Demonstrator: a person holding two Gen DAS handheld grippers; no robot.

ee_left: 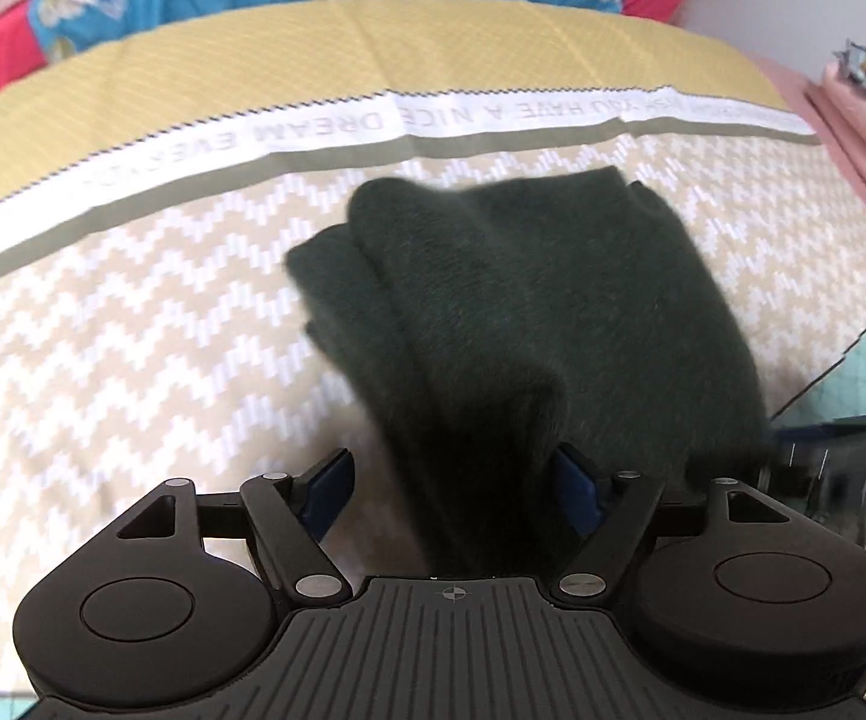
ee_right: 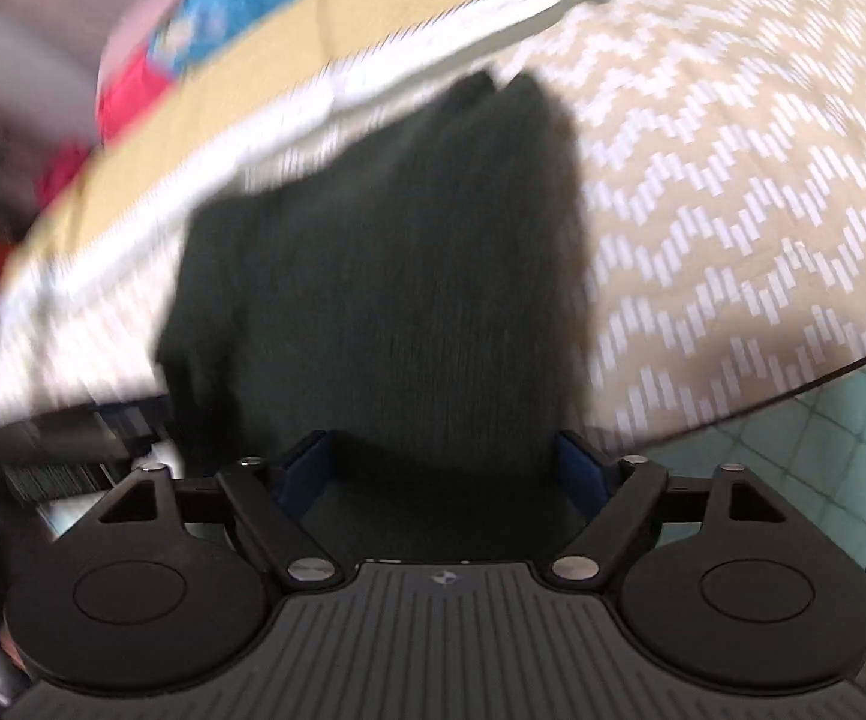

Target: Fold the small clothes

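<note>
Left wrist view: dark green garment [ee_left: 523, 312] bunched in layers on the zigzag bedspread [ee_left: 133, 312], left gripper [ee_left: 454, 480] and right gripper [ee_right: 442, 468] both spread wide, cloth running between the jaws ungripped, likely just released mid-fold, blurry.

One dark green garment [ee_left: 523, 312], one patterned bedspread [ee_left: 133, 330], two grippers [ee_left: 451, 480]
</note>
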